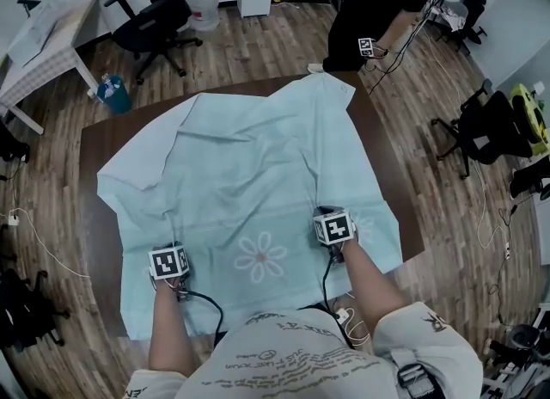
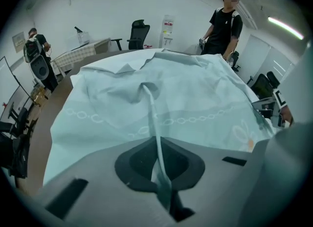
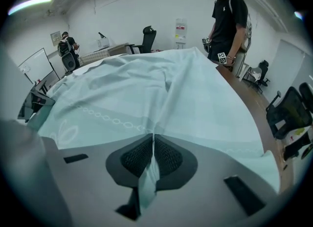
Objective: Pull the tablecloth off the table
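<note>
A pale blue-green tablecloth (image 1: 249, 174) with a white flower print lies rumpled over the dark brown table (image 1: 90, 144). My left gripper (image 1: 169, 264) sits on its near left part, shut on a pinched fold of the tablecloth (image 2: 155, 138) that runs between the dark pads. My right gripper (image 1: 333, 227) sits on the near right part, shut on another fold of the tablecloth (image 3: 151, 165). Both folds rise as thin ridges straight ahead of the jaws. The far corner of the cloth is bunched at the table's far edge.
A person in black (image 1: 378, 10) stands at the table's far right with marker cubes in hand. Black office chairs (image 1: 155, 23) stand at the far left, another chair (image 1: 481, 131) at the right. A water jug (image 1: 204, 3) and a side table (image 1: 47, 45) are beyond.
</note>
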Available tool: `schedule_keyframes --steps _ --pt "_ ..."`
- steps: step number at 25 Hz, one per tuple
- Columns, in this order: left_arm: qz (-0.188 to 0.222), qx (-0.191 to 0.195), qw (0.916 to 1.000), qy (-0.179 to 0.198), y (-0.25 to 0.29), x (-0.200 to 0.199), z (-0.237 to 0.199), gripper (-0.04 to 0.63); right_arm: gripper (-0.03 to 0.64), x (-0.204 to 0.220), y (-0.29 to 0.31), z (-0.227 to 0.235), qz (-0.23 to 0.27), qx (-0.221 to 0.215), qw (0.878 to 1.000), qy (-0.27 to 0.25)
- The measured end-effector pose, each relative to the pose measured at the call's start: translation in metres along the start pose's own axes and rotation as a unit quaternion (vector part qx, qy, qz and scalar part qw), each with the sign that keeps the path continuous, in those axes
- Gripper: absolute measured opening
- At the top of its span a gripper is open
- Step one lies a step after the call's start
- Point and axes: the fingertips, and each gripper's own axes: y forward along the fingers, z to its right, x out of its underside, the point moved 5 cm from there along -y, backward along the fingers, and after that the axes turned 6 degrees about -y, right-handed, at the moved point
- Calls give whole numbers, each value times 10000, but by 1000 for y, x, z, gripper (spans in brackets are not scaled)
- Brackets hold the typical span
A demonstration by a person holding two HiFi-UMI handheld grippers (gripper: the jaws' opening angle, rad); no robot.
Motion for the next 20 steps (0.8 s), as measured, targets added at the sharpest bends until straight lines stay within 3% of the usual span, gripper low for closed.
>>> schedule_keyframes --steps 3,8,20 --pt "218 214 9995 -56 -12 0 9 11 20 2 -9 -16 63 -237 9997 59" --pt "999 701 9925 17 -45 -4 31 11 18 -4 -33 -45 586 -506 9967 242" --pt "1939 1279 9712 525 -108 -27 78 11 15 -39 -109 -72 1782 -259 9830 361"
